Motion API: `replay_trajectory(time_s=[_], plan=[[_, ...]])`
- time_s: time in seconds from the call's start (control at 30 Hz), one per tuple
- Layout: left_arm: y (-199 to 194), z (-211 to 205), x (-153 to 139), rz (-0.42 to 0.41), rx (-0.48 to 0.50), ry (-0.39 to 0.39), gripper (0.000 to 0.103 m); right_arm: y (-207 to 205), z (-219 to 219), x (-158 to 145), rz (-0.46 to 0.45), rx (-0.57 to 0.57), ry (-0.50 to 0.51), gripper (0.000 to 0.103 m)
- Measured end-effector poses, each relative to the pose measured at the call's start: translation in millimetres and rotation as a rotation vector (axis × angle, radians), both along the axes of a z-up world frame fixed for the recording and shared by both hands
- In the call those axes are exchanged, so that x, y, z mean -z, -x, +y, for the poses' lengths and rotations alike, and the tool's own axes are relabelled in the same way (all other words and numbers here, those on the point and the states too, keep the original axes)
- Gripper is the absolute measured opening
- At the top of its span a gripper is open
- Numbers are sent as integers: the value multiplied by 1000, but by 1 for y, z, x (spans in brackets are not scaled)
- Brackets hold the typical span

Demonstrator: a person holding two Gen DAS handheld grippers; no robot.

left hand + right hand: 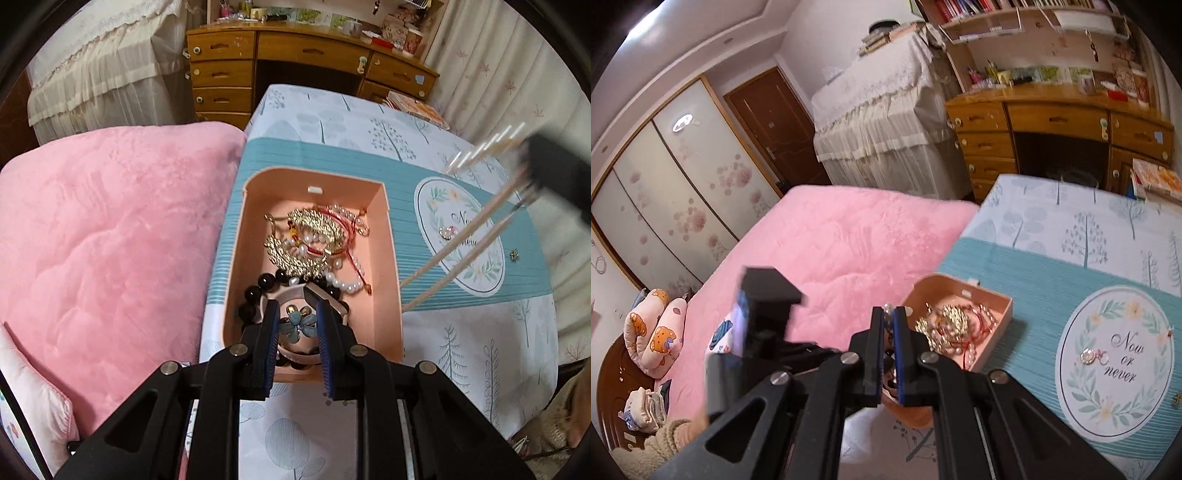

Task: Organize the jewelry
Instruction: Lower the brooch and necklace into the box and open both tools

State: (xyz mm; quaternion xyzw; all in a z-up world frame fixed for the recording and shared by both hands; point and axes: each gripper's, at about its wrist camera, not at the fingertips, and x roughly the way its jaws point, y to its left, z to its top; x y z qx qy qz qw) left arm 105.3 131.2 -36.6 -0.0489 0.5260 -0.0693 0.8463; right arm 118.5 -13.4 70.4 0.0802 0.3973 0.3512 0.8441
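Boxes you had on the table: one pink box [388, 258]
Rings you left on the cloth: one ring [447, 232]
Small studs beside it: one stud [513, 254]
Grippers you held: two, left gripper [297, 314] and right gripper [888, 317]

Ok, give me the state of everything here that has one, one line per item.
Pink box: open, no lid on, jewelry heaped inside.
Blue flower piece: clamped in the left gripper, over the box.
Pearl piece: pinched in the right gripper, jaws nearly together.
Ring: loose on the tablecloth, outside the box.
Small gold stud: loose on the tablecloth.
Desk drawers: all closed.
Door: closed.
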Motion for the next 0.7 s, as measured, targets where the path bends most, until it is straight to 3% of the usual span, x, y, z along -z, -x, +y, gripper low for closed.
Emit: replay_trajectory(time_s=[0.2, 0.7], plan=[[-6, -3, 13, 25, 5, 22, 18, 10, 4, -24, -78, -8, -4, 5], [-8, 2, 22, 51, -3, 20, 18, 0, 18, 9, 4, -4, 66, 5]])
